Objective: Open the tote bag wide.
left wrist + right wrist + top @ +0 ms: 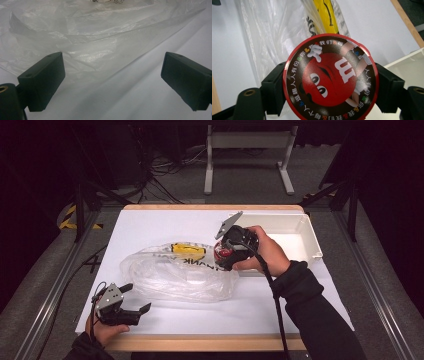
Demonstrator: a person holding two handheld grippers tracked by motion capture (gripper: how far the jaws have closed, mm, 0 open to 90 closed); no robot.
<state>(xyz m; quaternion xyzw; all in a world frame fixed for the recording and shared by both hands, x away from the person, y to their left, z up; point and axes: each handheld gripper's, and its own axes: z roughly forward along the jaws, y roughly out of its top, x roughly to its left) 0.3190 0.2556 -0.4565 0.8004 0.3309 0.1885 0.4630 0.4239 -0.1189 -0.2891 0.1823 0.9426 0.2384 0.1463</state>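
Dark floor with cables and a white frame stand lies beyond the desk (150, 220), whose white top has a pale wooden edge at its near and far sides. At the far right corner of the desk sits a white plastic bin (305, 237).

Between the jaws of the right claw (329, 82) sits a round red tin (329, 77); the jaws press on its two sides, so this claw grips the tin. Its lid shows a red cartoon candy face with a white letter "m" seen turned over, and a ring of small Chinese writing with coloured "&" marks runs round the dark rim; I can make out 我们 near the top. From above, the tin (223, 252) is held over the middle of the desk, just beside the near left corner of the bin and at the right end of a clear plastic bag (175, 272).

A yellow packet (187, 251) lies inside the bag, and dark printed letters on the bag are too broken to read.

At the near left corner the left claw (135, 297) stands wide open, gripping nothing, its tips just beside the bag's near edge.
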